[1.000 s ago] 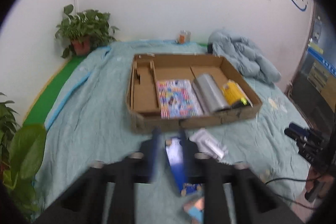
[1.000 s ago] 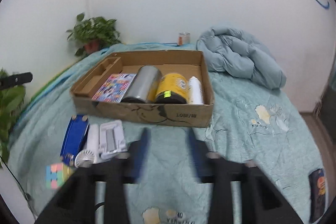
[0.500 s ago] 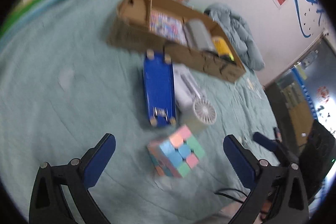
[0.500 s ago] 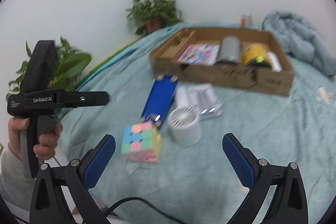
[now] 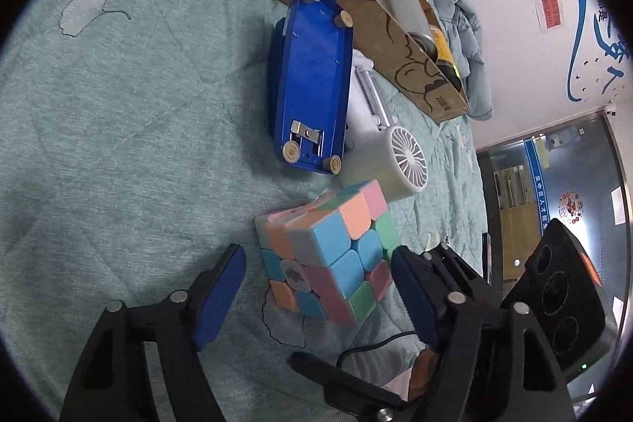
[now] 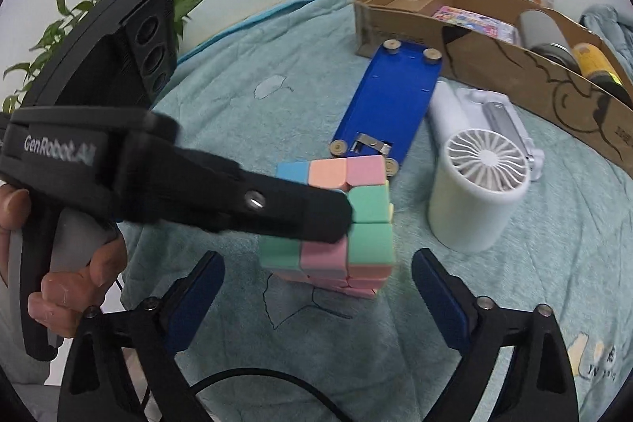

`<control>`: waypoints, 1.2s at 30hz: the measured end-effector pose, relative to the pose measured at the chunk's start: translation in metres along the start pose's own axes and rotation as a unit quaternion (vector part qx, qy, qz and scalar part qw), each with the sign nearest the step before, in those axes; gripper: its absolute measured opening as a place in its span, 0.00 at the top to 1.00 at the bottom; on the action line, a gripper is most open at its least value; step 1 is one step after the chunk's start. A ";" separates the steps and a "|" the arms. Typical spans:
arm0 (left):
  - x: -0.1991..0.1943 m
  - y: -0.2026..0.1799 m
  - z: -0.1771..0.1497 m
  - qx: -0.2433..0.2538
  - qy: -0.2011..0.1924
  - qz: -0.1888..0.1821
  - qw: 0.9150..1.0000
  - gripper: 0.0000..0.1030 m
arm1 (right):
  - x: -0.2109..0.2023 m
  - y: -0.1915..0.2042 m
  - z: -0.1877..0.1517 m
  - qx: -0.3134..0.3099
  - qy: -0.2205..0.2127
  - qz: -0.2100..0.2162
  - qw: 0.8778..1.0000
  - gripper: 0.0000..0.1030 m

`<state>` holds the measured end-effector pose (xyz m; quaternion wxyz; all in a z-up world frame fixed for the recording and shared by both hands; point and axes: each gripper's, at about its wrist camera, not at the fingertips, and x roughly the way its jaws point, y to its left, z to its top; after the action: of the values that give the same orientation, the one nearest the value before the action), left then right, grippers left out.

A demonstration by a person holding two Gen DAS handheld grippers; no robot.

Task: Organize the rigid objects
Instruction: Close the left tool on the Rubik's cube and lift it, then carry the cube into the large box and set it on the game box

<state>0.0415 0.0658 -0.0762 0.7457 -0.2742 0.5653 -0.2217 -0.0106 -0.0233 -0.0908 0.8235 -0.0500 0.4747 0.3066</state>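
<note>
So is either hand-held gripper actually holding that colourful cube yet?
No. The left hand-held gripper straddles the cube, jaws just closing, pads apart from it; the right is open.

Matt pastel plastic cube (image 5: 330, 256) on quilted cloth cover (image 5: 118, 97); glossy blue plastic tray (image 5: 312, 74); rough cardboard box (image 6: 514, 62).

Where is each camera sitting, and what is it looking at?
Left wrist: on the left gripper, looking down at the puzzle cube between its open fingers.
Right wrist: on the right gripper, facing the cube, with the left gripper and the hand holding it.
Shared: cube, blue toy car, white fan, cardboard box.
</note>
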 end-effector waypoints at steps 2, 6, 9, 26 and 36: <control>-0.001 0.001 0.000 -0.003 0.001 -0.003 1.000 0.32 | 0.005 0.004 0.001 -0.011 0.012 0.012 1.000 0.18; -0.006 0.001 0.004 0.003 -0.001 0.007 1.000 0.36 | 0.003 0.011 -0.003 -0.019 0.016 0.046 0.999 0.18; -0.008 0.003 0.007 0.004 0.004 0.003 1.000 0.38 | 0.005 0.005 -0.002 -0.006 0.018 0.038 0.999 0.21; -0.007 -0.019 0.011 0.064 -0.009 0.040 0.997 0.42 | 0.032 -0.007 0.016 -0.008 0.033 -0.015 0.999 0.39; -0.039 -0.060 0.019 0.119 -0.064 0.047 0.990 0.42 | -0.015 -0.001 0.026 -0.014 -0.033 -0.036 0.999 0.39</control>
<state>0.0484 0.0490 -0.0046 0.8175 -0.1701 0.4982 -0.2336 0.0044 -0.0211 -0.0650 0.8484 -0.0691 0.4410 0.2846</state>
